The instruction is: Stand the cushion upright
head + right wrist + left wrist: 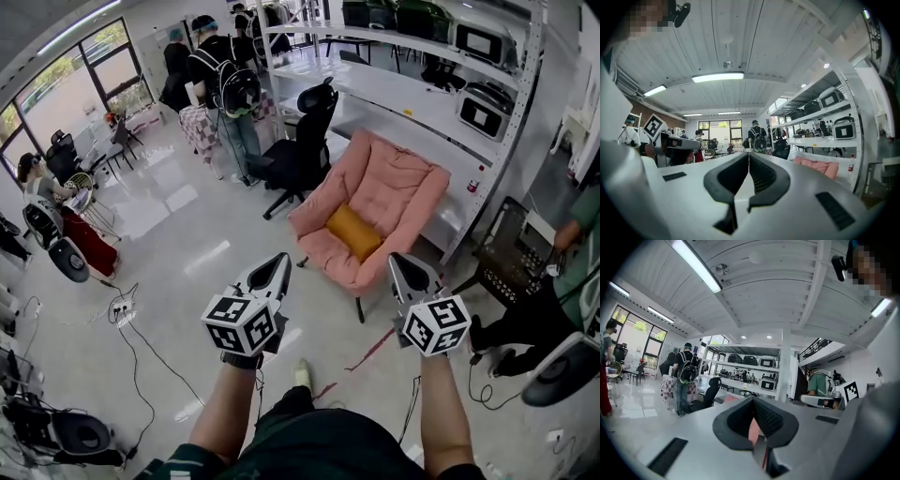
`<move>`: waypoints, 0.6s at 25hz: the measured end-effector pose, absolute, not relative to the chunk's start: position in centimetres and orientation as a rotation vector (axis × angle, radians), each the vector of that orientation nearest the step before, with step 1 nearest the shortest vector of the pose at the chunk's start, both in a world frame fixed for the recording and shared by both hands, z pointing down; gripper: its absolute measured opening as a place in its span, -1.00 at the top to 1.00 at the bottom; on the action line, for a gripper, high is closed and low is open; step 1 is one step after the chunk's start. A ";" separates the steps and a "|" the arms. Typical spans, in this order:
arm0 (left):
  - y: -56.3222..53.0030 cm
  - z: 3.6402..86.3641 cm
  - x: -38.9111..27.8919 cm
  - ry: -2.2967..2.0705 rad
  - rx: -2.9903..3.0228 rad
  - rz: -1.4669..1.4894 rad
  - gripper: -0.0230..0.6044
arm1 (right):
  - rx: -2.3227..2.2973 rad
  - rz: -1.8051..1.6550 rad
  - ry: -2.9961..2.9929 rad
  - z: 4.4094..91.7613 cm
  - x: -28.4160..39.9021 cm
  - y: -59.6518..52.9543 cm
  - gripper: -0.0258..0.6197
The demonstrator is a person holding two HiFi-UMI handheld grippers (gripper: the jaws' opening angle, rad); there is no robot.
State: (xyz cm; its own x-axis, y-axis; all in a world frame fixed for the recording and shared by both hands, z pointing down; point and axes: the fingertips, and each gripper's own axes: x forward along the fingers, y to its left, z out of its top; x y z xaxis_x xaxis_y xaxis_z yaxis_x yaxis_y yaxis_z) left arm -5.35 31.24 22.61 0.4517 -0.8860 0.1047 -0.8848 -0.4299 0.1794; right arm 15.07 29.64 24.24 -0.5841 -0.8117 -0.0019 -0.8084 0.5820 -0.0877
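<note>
1. Head view: left gripper (277,263) and right gripper (401,262) held out side by side over the floor (169,281), well apart, both pointing toward the pink armchair (398,183); mustard cushion (353,232) lies on the armchair seat, low against the seat and not upright, clear of both grippers; black office chair (305,141) just left of the armchair; white shelf rack (441,66) behind it with microwaves on it; person with backpack (225,80) stands further back; another person in a green top at the right edge.
2. Left gripper view: left gripper (753,399) jaws meet at the tips, nothing held between them; a pink patch shows through the narrow gap below the tips; person with backpack (686,373) and office chair (710,390) off to the left, shelf rack (750,366) beyond; cushion not visible here.
3. Right gripper view: right gripper (748,153) jaws closed together, empty; armchair (818,166) low on the right, shelf rack (834,124) above it; person with backpack (758,138) straight ahead in the distance; a marker cube (653,125) at the left; cushion can't be made out.
</note>
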 end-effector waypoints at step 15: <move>18.9 26.3 -8.2 -1.486 2.496 0.018 0.91 | -1.508 -0.171 2.810 28.1 11.5 18.5 0.91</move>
